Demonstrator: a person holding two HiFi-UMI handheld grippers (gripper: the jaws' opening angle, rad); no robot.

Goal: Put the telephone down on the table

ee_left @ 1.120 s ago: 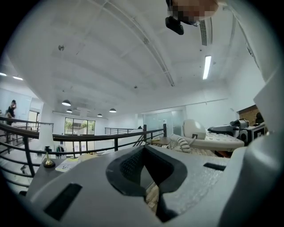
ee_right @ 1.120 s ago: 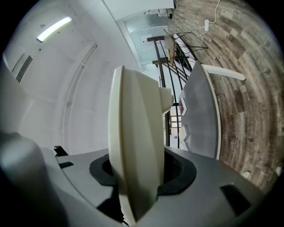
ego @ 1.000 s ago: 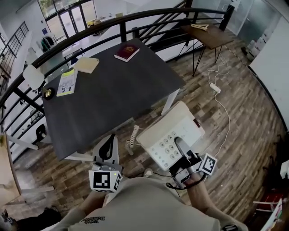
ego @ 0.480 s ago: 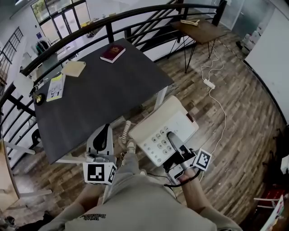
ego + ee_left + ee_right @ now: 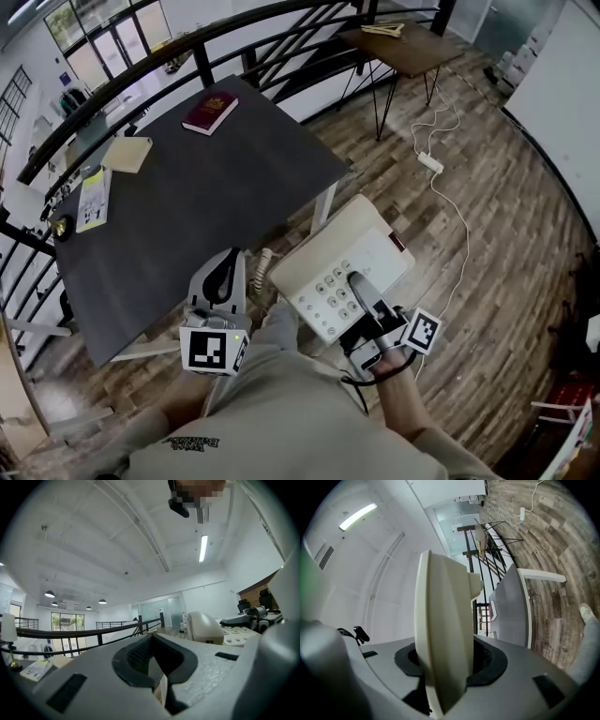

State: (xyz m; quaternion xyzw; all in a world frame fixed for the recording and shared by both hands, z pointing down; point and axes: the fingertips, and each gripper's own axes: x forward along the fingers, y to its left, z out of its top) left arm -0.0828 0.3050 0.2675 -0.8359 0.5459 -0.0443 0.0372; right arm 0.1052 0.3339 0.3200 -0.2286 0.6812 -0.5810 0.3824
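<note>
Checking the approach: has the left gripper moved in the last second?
Yes. The left gripper has moved toward the table: its tips were short of the near edge, and now they overlap it.

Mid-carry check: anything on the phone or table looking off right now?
The telephone is over the floor, clamped at one edge by the right gripper, and its coiled cord dangles loose beside the table edge. Nothing on the table looks disturbed.

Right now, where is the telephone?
In the head view, lower centre-right: the right gripper holds the telephone above the wood floor, just off the near edge of the table.
</note>
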